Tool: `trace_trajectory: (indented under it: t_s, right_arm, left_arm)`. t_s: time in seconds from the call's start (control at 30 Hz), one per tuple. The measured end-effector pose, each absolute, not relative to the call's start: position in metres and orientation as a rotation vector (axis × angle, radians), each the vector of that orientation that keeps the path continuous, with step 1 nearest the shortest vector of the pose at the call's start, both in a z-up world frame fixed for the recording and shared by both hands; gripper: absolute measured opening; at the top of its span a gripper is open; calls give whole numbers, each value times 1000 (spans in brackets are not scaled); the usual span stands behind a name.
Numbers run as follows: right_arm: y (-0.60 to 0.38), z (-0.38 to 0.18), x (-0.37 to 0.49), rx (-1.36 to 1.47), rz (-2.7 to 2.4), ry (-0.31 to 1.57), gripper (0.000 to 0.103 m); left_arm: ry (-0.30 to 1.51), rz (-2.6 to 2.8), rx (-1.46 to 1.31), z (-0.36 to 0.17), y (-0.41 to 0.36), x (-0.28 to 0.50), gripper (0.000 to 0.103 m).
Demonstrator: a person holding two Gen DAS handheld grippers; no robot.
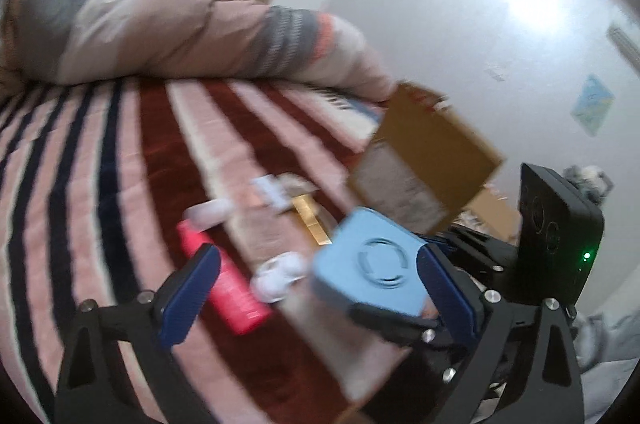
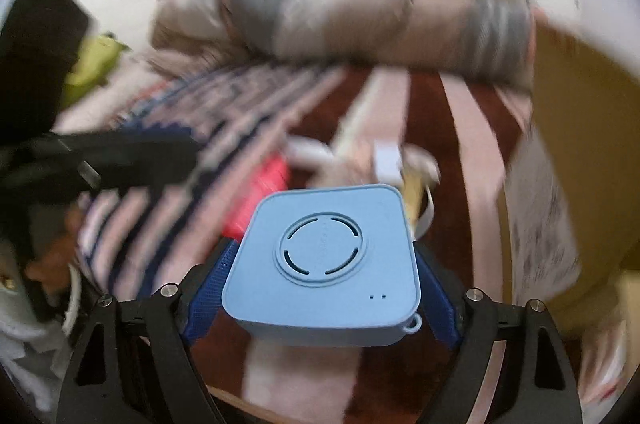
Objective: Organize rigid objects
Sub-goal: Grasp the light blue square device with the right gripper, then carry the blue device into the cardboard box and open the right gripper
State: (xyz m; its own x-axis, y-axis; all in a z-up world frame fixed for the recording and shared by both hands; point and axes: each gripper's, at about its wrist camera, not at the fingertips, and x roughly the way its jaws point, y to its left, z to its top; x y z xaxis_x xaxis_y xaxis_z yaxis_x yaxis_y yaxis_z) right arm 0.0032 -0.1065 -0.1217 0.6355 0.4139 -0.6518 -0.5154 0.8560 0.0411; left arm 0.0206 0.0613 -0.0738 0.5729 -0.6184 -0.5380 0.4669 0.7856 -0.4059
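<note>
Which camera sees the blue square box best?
The right wrist view. There the blue box fills the middle, sharp, its round vent ring and two small dots clear, held between the right tool's fingers. In the left wrist view the same box is smaller, tilted and blurred.

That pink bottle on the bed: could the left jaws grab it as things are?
Probably yes. The left gripper is open and empty, and the pink bottle lies just ahead beside its left finger, uncovered. Only the white earbud case sits close by.
</note>
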Motion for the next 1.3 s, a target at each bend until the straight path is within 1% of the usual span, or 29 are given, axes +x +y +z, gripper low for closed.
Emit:
trace_trajectory:
  t_s: [0.1, 0.17, 0.47, 0.5, 0.53, 0.63, 0.67, 0.97, 1.0, 1.03, 1.1, 1.3]
  right_arm:
    - [-98, -94, 0, -191, 576, 626, 82]
    - [-98, -87, 1, -197, 581, 604, 82]
    - [-100, -53, -17, -187, 670, 407, 82]
    - [-101, -50, -19, -184, 672, 390, 82]
    - [-102, -48, -21, -184, 674, 372, 82]
    - [-106, -43, -22, -193, 666, 352, 82]
    - [-108, -42, -21, -191, 660, 348, 82]
    - [-137, -25, -25, -196, 590, 354, 80]
    - [-144, -23, -24, -182, 582, 355, 80]
    - [-150, -22, -24, -172, 578, 359, 80]
    - [-166, -19, -21, -141, 558, 363, 79]
    - [-219, -11, -12, -75, 474, 371, 79]
  left_arm:
    - [694, -616, -200, -56, 56, 20, 97]
    - [685, -618, -194, -48, 55, 18, 97]
    - [717, -799, -346, -44, 44, 26, 97]
    - [719, -817, -355, -42, 42, 27, 92]
    - [720, -836, -367, -40, 40, 28, 82]
    - [711, -847, -364, -29, 34, 28, 64]
    - [703, -832, -342, -24, 31, 27, 63]
    - [621, -713, -80, 20, -20, 16, 60]
    - [621, -725, -73, 24, -26, 18, 57]
    - [621, -732, -66, 27, -32, 20, 50]
    - [624, -742, -47, 32, -45, 27, 44]
    - [635, -832, 2, 41, -102, 45, 35]
